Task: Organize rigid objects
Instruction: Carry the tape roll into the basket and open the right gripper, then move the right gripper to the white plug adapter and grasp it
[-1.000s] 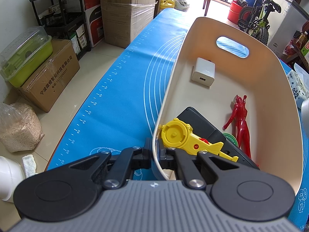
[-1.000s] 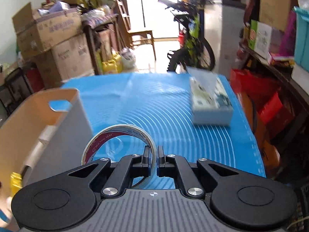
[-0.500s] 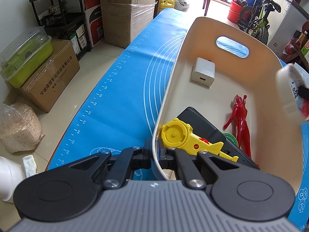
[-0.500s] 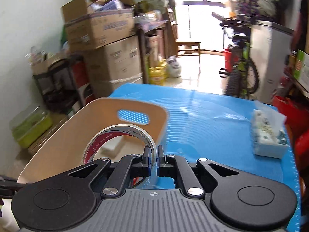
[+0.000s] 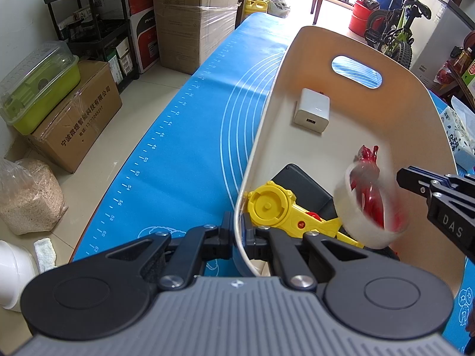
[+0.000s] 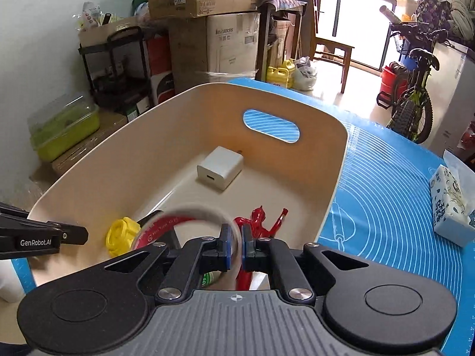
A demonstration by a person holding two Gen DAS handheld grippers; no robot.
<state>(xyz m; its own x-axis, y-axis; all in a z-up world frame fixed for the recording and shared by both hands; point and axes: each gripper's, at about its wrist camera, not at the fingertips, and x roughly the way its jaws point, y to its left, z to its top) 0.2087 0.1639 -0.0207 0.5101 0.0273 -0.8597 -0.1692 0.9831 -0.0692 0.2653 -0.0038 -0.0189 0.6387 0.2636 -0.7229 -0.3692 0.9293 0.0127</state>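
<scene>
A: What is the biggest thing here?
B: The bench [image 5: 190, 136], under a blue mat with white curved lines; it fills the middle of the left wrist view. On it stands a beige basket [image 6: 338, 160] with a handle hole in its far wall.

A: And inside the basket?
B: A black flat box [image 5: 302, 187] in the lower middle of the left view, a yellow toy [image 5: 276, 207] lying on it, a red figurine [image 6: 261, 222], and a white charger [image 6: 219, 167] on the floor near the far wall.

A: Where is the tape roll?
B: The tape roll [image 5: 368, 210] is blurred, in the air over the basket, in front of the figurine. In the left view it is apart from the right claw [image 6: 234, 246], whose jaws have just been opening; in the right view the roll's band still passes between its blue pads [image 6: 227, 247] without clear pressing.

A: The left claw?
B: The left claw [image 5: 236, 235] is clamped on the near rim of the basket.

A: Something else on the bench?
B: A tissue pack [image 6: 448, 207], at the right edge.
</scene>
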